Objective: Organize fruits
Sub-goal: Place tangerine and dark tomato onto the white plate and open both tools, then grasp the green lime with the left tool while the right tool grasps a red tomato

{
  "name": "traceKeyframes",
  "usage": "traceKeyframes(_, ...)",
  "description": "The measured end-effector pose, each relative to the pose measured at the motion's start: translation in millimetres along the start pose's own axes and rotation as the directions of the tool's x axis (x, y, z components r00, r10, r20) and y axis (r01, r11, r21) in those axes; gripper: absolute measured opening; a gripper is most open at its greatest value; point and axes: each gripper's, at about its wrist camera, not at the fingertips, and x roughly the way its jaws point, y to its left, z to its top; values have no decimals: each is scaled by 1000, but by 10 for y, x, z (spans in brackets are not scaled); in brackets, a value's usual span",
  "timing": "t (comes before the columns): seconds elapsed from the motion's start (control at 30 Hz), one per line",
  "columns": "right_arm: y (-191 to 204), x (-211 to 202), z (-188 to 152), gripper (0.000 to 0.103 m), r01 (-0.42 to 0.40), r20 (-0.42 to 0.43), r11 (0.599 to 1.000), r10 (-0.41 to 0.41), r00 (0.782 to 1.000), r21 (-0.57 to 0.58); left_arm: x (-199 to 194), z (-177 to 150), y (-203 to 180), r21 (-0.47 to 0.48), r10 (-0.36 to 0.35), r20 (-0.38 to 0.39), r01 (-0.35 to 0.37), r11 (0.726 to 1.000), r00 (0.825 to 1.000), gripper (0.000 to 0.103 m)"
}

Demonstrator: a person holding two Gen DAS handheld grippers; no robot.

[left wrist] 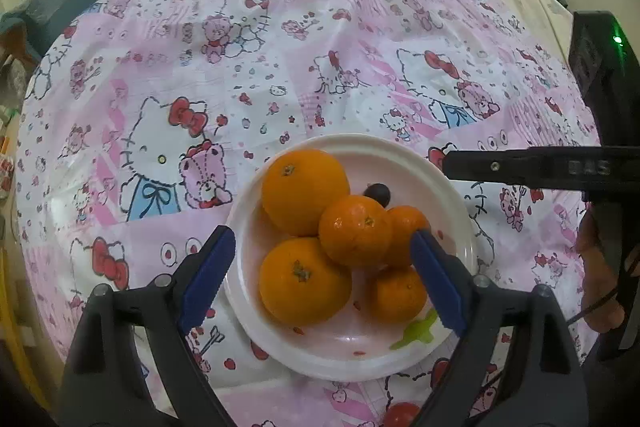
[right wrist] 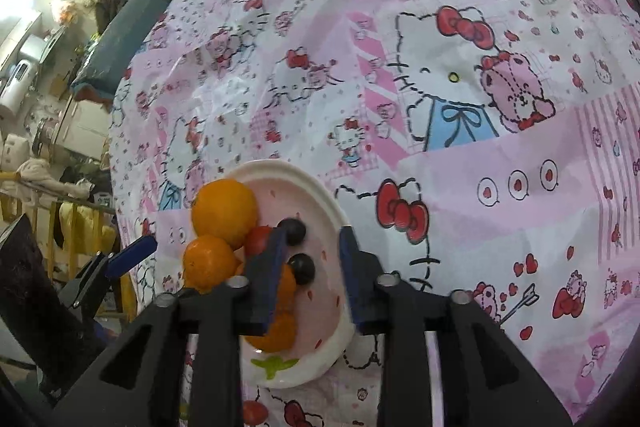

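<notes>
A white plate [left wrist: 280, 331] holds several oranges; the largest [left wrist: 305, 191] is at its far side, another [left wrist: 304, 281] near me. A dark grape [left wrist: 377, 193] lies behind them. My left gripper [left wrist: 322, 265] is open, its blue fingers spread either side of the oranges just above the plate. In the right wrist view the plate [right wrist: 320, 195] shows oranges [right wrist: 224, 211] and two dark grapes [right wrist: 302, 268]. My right gripper [right wrist: 312, 269] is open over the plate's right part, the near grape between its fingers, untouched. A right finger [left wrist: 520, 169] shows in the left view.
A pink cartoon-cat tablecloth [left wrist: 280, 67] covers the round table. A small red fruit [left wrist: 401, 414] lies on the cloth near the plate's front edge, also in the right wrist view [right wrist: 253, 411]. Bedding and clutter lie beyond the table's far edge.
</notes>
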Motion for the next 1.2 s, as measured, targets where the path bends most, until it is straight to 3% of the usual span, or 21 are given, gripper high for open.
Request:
traceKeyframes(0.07, 53, -74, -18, 83, 15, 31, 1000, -14, 999, -20, -46, -21, 4, 5, 10, 14, -10, 1000, 1000, 87)
traceKeyframes(0.1, 64, -114, -23, 86, 21, 51, 999, -20, 998, -26, -66, -32, 9, 6, 18, 20, -19, 1000, 1000, 87)
traceKeyframes(0.33, 72, -319, -65, 86, 26, 94, 1000, -25, 995, -4, -213, -143, 132, -41, 53, 16, -52, 998, 998, 87)
traceKeyframes(0.7, 231, -601, -401, 86, 36, 131, 999, -34, 991, -10, -851, -514, 395, -124, 136, 107, -122, 985, 985, 87)
traceKeyframes(0.87, 329, -701, -620, 86, 30, 136, 999, -26, 990, -24, -1037, -730, 599, -202, 124, 93, -103, 974, 988, 87)
traceKeyframes(1.2, 440, -848, -1113, 86, 72, 153, 996, -65, 986, -44, -1215, -1227, 662, -220, 133, 32, -123, 968, 991, 87)
